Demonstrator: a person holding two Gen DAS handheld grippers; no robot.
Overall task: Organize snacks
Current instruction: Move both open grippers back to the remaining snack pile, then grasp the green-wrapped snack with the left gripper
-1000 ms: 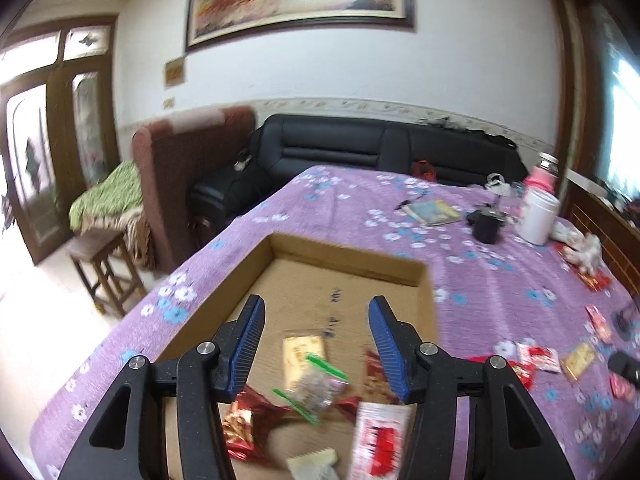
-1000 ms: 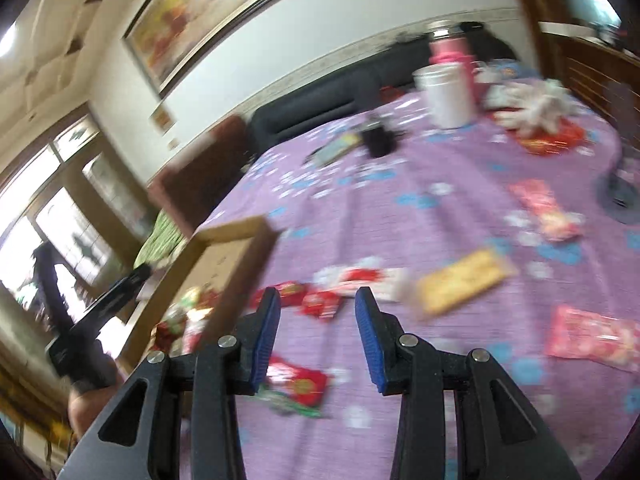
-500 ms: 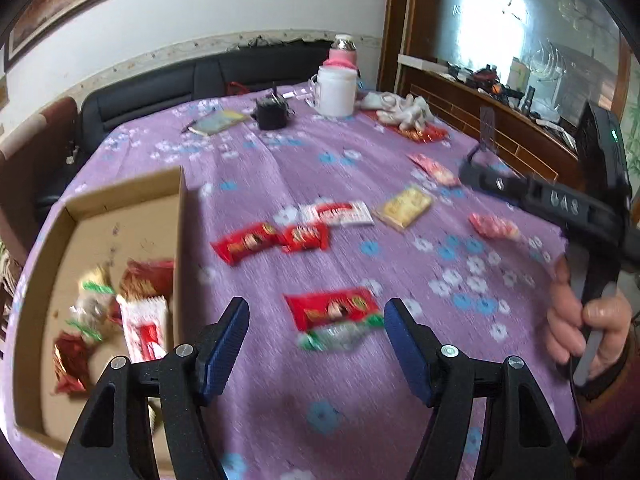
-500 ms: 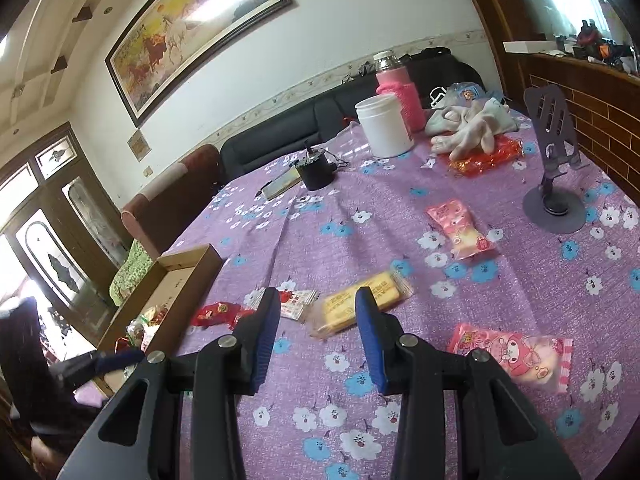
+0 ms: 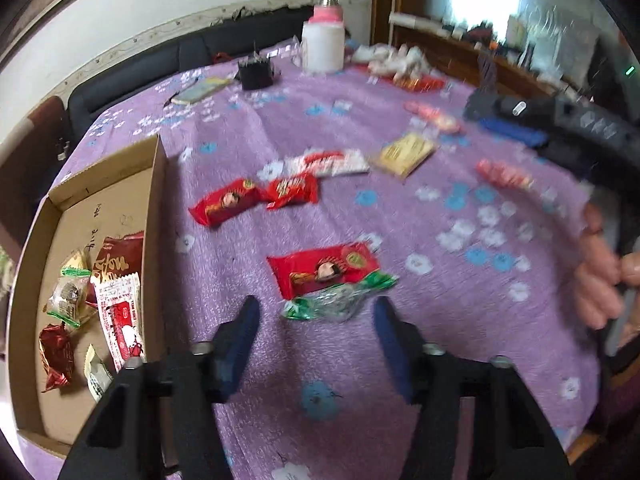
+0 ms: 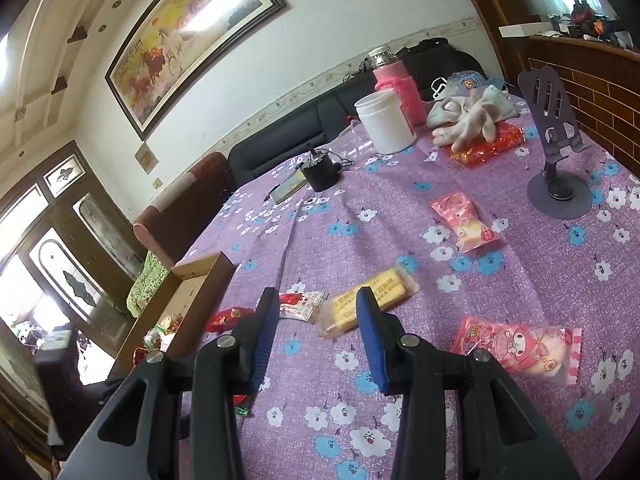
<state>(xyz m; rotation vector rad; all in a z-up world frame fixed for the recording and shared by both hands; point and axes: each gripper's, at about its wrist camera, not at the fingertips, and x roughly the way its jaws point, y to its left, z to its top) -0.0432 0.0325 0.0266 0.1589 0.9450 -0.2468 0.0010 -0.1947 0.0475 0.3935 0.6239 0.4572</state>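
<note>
- My left hand-held gripper (image 5: 316,312) has swung off the cardboard box (image 5: 158,184); its spread jaws, just narrowing, hover empty over the red-and-green snack packet (image 5: 324,276) on the tabletop (image 5: 400,232).
- My right hand-held gripper (image 6: 318,304) is spread, empty, now above the yellow packet (image 6: 370,294).

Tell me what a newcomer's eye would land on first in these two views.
The purple flowered tablecloth strewn with bright wrappers. A red snack packet over a green one lies just ahead of the open, empty left gripper, whose jaws have just been closing. A cardboard box at the table's left edge holds snacks; a yellow packet lies before the open right gripper.
</note>
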